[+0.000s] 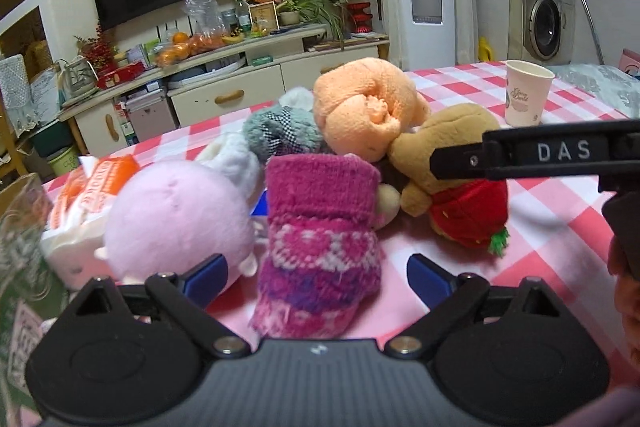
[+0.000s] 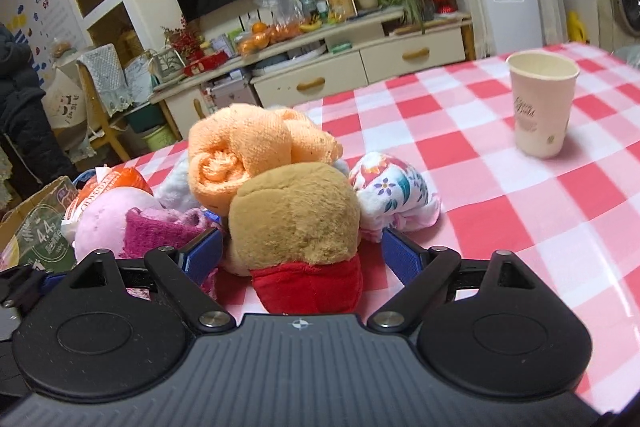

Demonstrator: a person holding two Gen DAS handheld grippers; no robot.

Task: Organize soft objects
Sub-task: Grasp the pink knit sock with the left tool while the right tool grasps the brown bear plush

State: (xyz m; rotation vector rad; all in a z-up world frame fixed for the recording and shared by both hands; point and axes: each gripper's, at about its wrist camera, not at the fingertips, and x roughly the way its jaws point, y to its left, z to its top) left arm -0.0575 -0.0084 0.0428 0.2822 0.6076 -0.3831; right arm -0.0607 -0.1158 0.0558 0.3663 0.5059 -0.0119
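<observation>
Here my left gripper [image 1: 316, 275] sits spread around a knitted magenta sock [image 1: 318, 243], not pinching it. My right gripper [image 2: 302, 251] is likewise wide, flanking the brown plush bear [image 2: 296, 211] in its red shirt. Both lie in a heap with a rolled orange towel [image 2: 240, 155], a pink plush [image 1: 176, 219] and a floral cloth [image 2: 394, 191] on the red-and-white checked tablecloth [image 2: 500, 195]. A paper cup [image 2: 542, 103] stands well apart; a TV cabinet [image 1: 240, 83] lines the wall behind.

Black hand-held gripper [image 1: 314, 277], blue fingertip pads [image 1: 426, 277], silver screws.
</observation>
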